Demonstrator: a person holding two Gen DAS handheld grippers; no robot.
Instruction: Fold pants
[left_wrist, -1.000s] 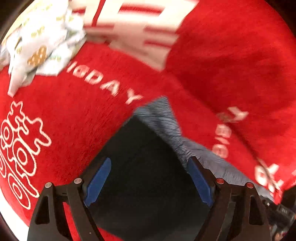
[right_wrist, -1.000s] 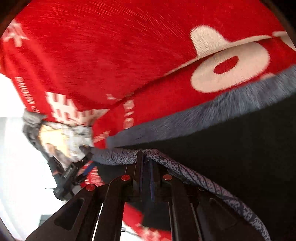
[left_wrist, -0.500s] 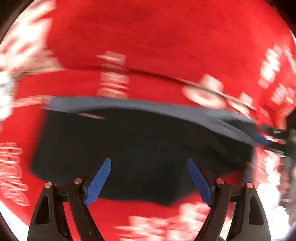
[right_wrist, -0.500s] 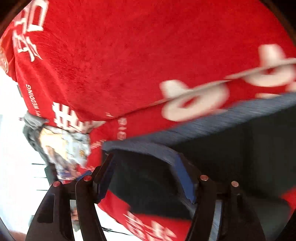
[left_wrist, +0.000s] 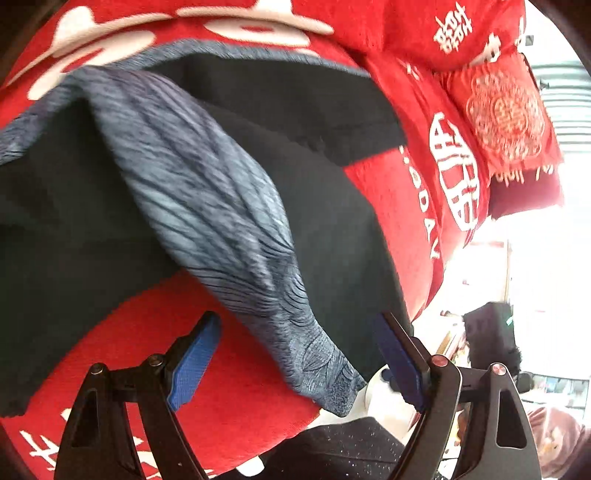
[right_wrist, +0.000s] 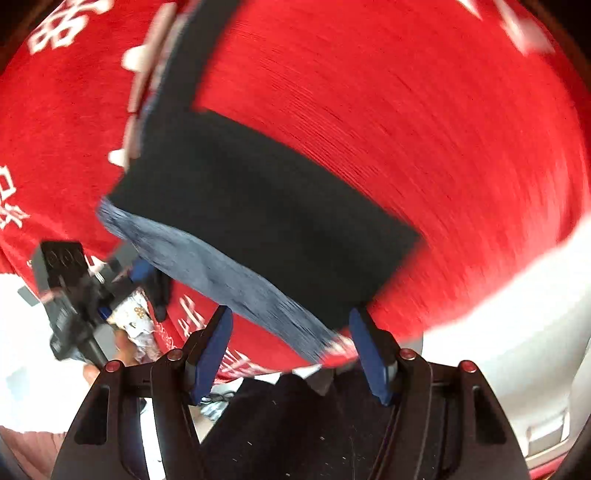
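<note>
Red blanket (left_wrist: 229, 398) carries black pants (left_wrist: 325, 236) running corner-to-corner diagonally.

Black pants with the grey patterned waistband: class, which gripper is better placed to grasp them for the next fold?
Probably left. The left gripper is open, with the black pants' grey patterned waistband lying between its fingers. The right gripper, also open, only borders the edge.

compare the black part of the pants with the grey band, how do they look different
The black part is plain and dark; the grey band is lighter, with fine dark streaks. The black part lies broad on the red blanket; the grey band is a narrower strip folded over across it. Both belong to the same pants.
</note>
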